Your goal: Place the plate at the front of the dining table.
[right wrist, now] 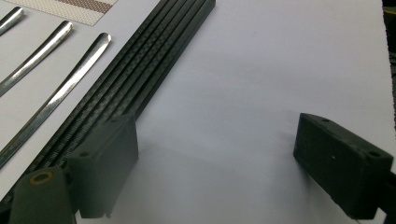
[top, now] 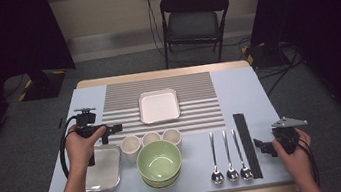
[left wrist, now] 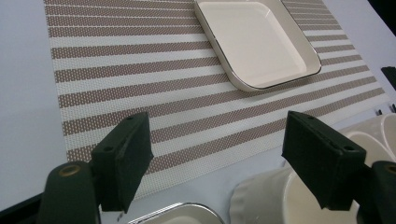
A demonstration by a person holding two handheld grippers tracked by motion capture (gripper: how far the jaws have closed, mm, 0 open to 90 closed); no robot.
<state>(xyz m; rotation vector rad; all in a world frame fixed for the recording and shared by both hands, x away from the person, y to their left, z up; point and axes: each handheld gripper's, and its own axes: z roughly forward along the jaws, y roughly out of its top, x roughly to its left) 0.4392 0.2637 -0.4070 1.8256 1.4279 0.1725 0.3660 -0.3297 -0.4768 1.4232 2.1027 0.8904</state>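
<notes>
Hovering over the left side of the table (top: 243, 91), the left claw (top: 115, 129) is sitting wide open with nothing between its jaws. It's hanging just above the far edge of the steel tray (top: 102, 170), and the nearest white cup (top: 130, 145) is just beside it at about 4 o'clock. In the left gripper view the claw (left wrist: 217, 158) is looking across the striped placemat (left wrist: 140, 79), with the square white dish (left wrist: 259, 39) sitting at roughly 1 o'clock from it, and the rim of that cup (left wrist: 261, 196) is poking in low beside the right jaw.

The three cups are lining up in a row along the near edge of the placemat, and the green bowl (top: 159, 162) is sitting right in front of them, looking like it's stacked on a second one.

Over at 3 o'clock on the table, the right claw (top: 261, 147) is also gaping open and holding nothing. It's resting low near the table's right edge, just beside the black chopsticks (top: 247, 143). The right gripper view has the claw (right wrist: 215, 163) over bare table, with the chopsticks (right wrist: 154, 65) running up past the left jaw toward 12 o'clock, and the three spoons (top: 227, 156) are lying just beyond them.
</notes>
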